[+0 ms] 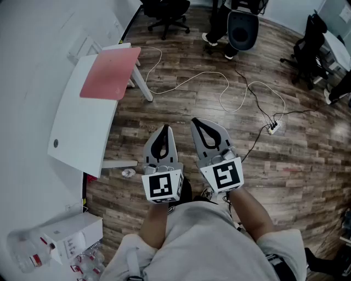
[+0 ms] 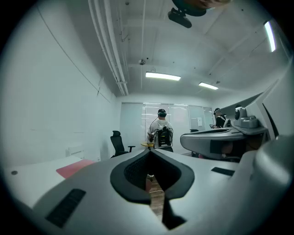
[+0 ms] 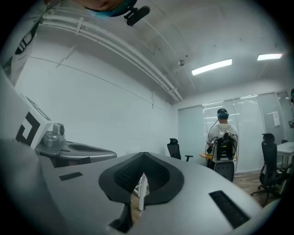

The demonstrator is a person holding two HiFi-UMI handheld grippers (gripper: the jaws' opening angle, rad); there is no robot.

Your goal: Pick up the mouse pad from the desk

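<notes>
A red mouse pad (image 1: 111, 73) lies on the far end of the white desk (image 1: 82, 129), at the upper left of the head view. It shows as a red patch (image 2: 76, 168) low at the left in the left gripper view. My left gripper (image 1: 165, 128) is held level over the wooden floor, well short of the desk, jaws shut with nothing between them. Beside it on the right, my right gripper (image 1: 195, 121) is also level, shut and empty. In each gripper view the closed jaws fill the lower half: the left gripper (image 2: 149, 151), the right gripper (image 3: 144, 155).
White cables (image 1: 219, 90) snake over the wooden floor to a power strip (image 1: 273, 128). Office chairs (image 1: 167, 13) stand at the far side, and a person (image 2: 161, 131) with a backpack stands in the distance. A white box (image 1: 74, 236) and small items sit near left.
</notes>
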